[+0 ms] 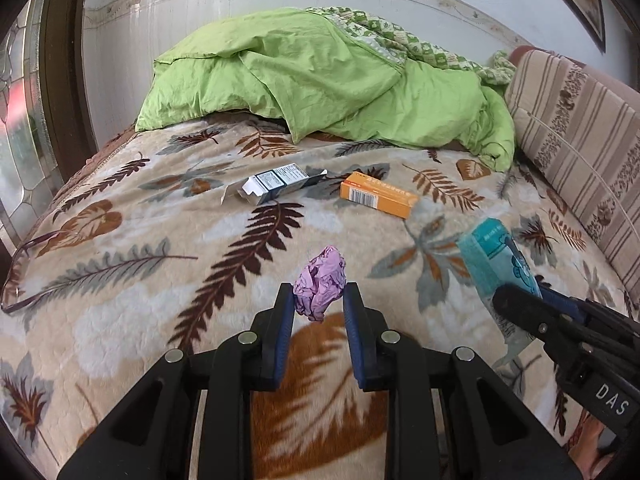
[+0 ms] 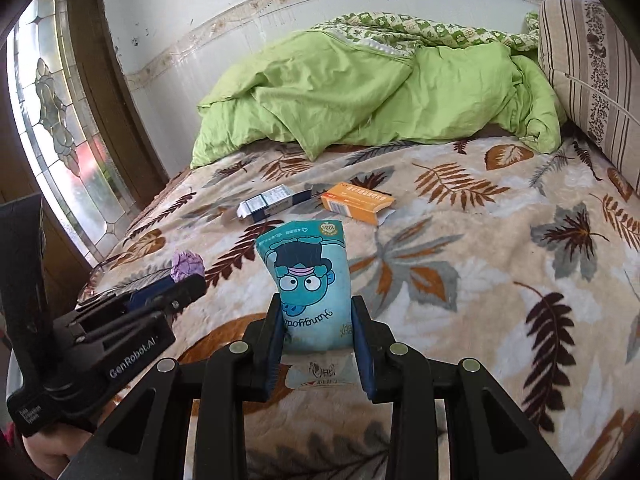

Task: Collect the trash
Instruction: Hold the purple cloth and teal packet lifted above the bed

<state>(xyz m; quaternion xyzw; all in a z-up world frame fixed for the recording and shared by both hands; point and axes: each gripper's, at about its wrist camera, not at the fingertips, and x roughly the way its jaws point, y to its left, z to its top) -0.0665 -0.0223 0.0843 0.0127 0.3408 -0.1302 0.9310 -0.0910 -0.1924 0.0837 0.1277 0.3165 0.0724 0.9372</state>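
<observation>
Trash sits clamped in both grippers: purple wad [image 1: 320, 282] between the left gripper [image 1: 319, 300] fingers, teal packet [image 2: 310, 280] upright between the right gripper [image 2: 318, 312] fingers, likely for carrying off; two boxes [image 1: 378, 194] lie beyond.

On the bed blanket [image 1: 120, 320], two cartons lie side by side: the opened carton [image 1: 276, 188] left, the closed carton [image 1: 378, 199] right. Behind them lies a heaped duvet [image 1: 320, 80]; a cushion [image 1: 580, 152] stands at right.

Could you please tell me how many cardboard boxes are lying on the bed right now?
2. The white and blue box, one end flap open, lies mid-bed on the leaf-print blanket; the orange box lies just to its right. The green duvet could hide others.
</observation>
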